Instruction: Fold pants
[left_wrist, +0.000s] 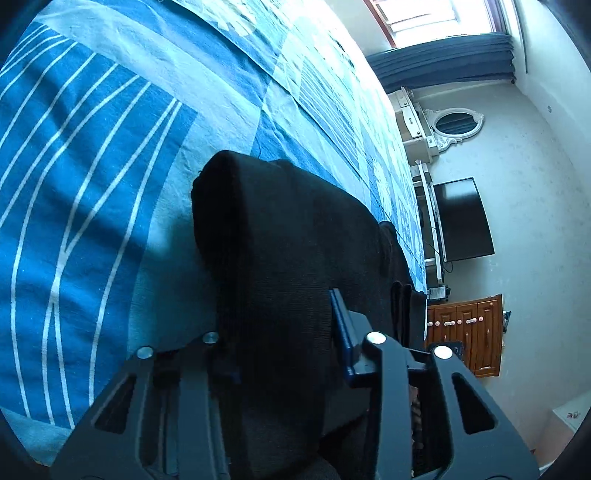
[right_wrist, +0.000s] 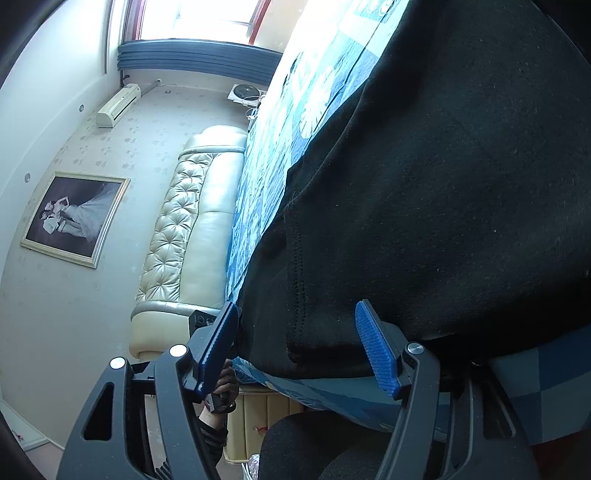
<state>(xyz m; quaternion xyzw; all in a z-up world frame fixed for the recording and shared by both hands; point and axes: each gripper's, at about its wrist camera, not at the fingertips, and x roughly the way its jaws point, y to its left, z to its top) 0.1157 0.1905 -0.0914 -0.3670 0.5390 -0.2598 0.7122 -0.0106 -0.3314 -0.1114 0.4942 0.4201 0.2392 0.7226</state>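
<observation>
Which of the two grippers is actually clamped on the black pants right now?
The left gripper: its jaws are closed on a thick fold of the pants. The right gripper stands wider, its blue pads apart around the cloth's edge.

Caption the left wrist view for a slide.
Left gripper clamps a fold of the black pants lying on the blue patterned bedspread.

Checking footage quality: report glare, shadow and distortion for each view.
Left wrist: window blown out, bedspread lines bowed by fisheye, black pants nearly detail-free. Right wrist: window overexposed, glare washes the bedspread, pants weave visible.
</observation>
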